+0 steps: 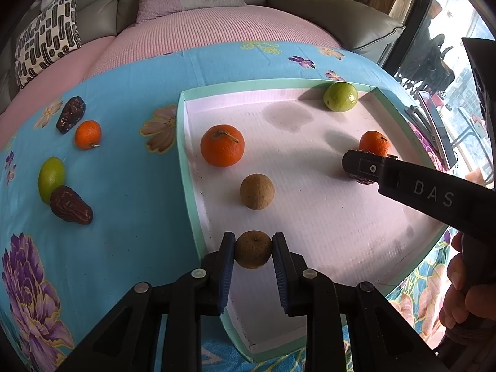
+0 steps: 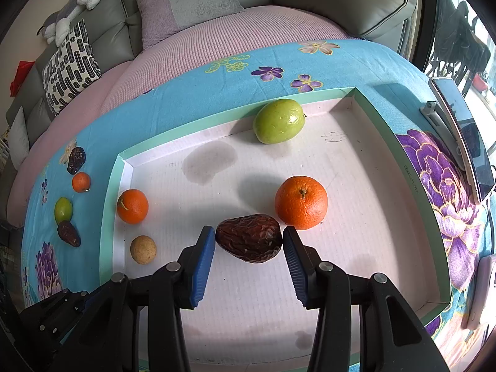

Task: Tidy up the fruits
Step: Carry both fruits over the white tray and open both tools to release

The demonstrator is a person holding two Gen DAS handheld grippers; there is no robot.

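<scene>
Resting inside the shallow tray (image 1: pixel 185 142), a brown longan (image 1: pixel 253 249) is clamped by the left tool (image 1: pixel 252 249), while a wrinkled date (image 2: pixel 249 238) is bracketed between the right tool (image 2: pixel 249 238) pads, touching both, beside a mandarin (image 2: pixel 301 202)

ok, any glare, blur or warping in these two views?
Left wrist: strong fisheye bending of the green-rimmed white tray, blown-out window at right, sharp focus. Right wrist: glare spot on the glossy green fruit, soft shadow beside the large orange mandarin, no blur.
</scene>
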